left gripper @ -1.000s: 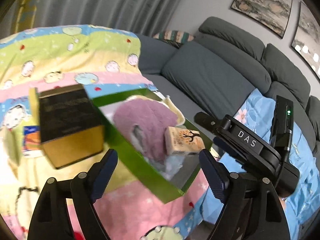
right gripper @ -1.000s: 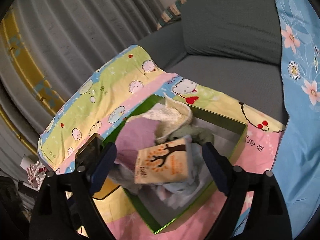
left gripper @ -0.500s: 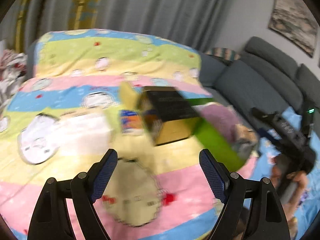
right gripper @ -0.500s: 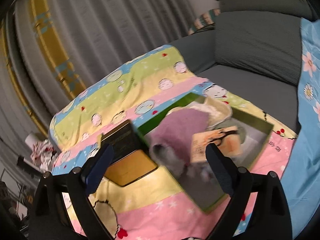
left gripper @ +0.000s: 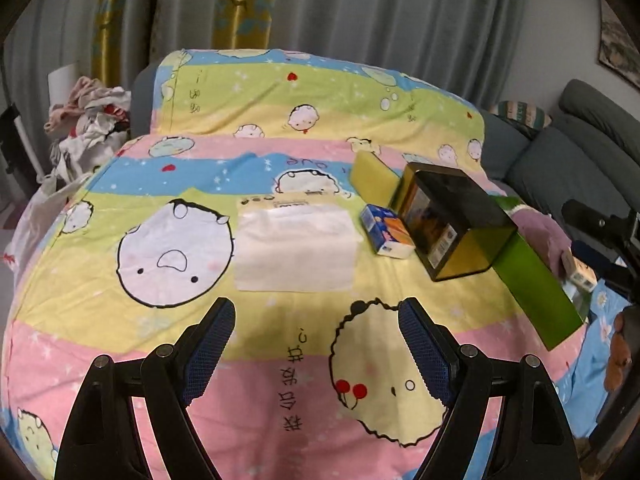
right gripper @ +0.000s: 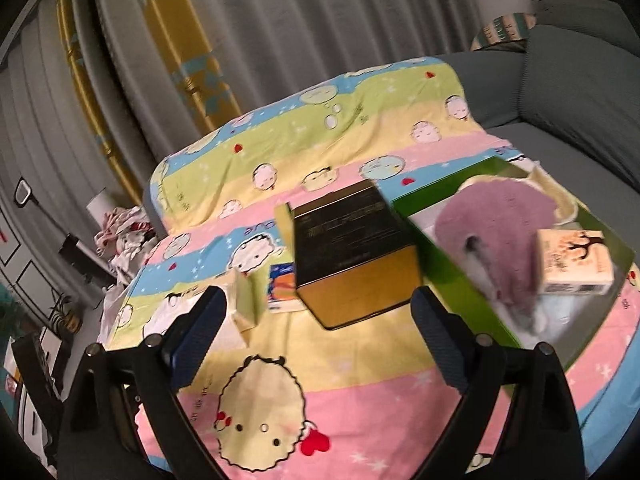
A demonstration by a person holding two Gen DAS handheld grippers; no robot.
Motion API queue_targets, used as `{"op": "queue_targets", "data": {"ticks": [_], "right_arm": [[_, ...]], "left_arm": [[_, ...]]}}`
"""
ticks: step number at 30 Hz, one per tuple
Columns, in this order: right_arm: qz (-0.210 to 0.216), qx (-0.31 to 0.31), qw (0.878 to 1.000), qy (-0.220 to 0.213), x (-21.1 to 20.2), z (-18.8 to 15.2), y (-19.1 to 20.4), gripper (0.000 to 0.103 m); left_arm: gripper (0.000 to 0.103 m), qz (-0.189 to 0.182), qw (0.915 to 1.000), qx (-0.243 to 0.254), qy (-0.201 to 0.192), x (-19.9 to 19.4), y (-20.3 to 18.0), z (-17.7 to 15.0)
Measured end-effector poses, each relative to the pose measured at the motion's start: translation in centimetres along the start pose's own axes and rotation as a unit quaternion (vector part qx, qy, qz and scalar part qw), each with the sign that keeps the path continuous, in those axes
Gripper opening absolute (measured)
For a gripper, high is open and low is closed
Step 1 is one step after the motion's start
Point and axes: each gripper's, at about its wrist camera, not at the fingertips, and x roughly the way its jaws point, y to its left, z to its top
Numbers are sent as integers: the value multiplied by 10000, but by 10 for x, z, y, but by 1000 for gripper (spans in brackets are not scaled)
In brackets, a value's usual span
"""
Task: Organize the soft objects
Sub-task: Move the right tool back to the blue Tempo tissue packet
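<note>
Left tongs (left gripper: pixel 316 344) nearest in the left wrist view, spread wide, nothing between the pads, hovering over the cartoon bedsheet (left gripper: pixel 248 392). Right tongs (right gripper: pixel 316 336) likewise wide and empty in the right wrist view, above the same sheet.

Just beyond the left tongs, a white pack of tissues (left gripper: pixel 295 246) lies flat on the sheet. To its right, just beside it, a small blue and orange tissue packet (left gripper: pixel 386 231). Right of that, touching or nearly so, a black and gold box (left gripper: pixel 456 224), tilted. Behind the small packet, a yellow sponge (left gripper: pixel 374 178) stands against the box's far left corner.

Right of the black and gold box sits the green box (left gripper: pixel 536 284), open on top. Inside it: a purple fluffy cloth (right gripper: pixel 496 220), a cream cloth (right gripper: pixel 560 196) at the far side, pale blue fabric (right gripper: pixel 560 312) at the near side, and a small beige tissue packet with a tree print (right gripper: pixel 576 262) resting on top at the right.

The other tongs' black body shows at the right edge of the left wrist view, over blue flowered fabric (left gripper: pixel 600 344).

Far left, a pile of clothes (left gripper: pixel 90 120). Far right, a grey sofa (right gripper: pixel 580 92) with a striped pillow (right gripper: pixel 500 30). Grey curtains (left gripper: pixel 360 8) with yellow bands at the back.
</note>
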Motion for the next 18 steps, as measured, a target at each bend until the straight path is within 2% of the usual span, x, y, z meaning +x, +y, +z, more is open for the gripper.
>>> {"op": "queue_targets", "data": {"ticks": [4,18], "right_arm": [[-16,-84,9999,128,6,-5,9,91],[-351,-438,9979,317,21,-14,33,90]], "left_arm": [[84,14,9998,-171,104,2,7,2],[84,233,9987,-451,-1,-3,25,6]]}}
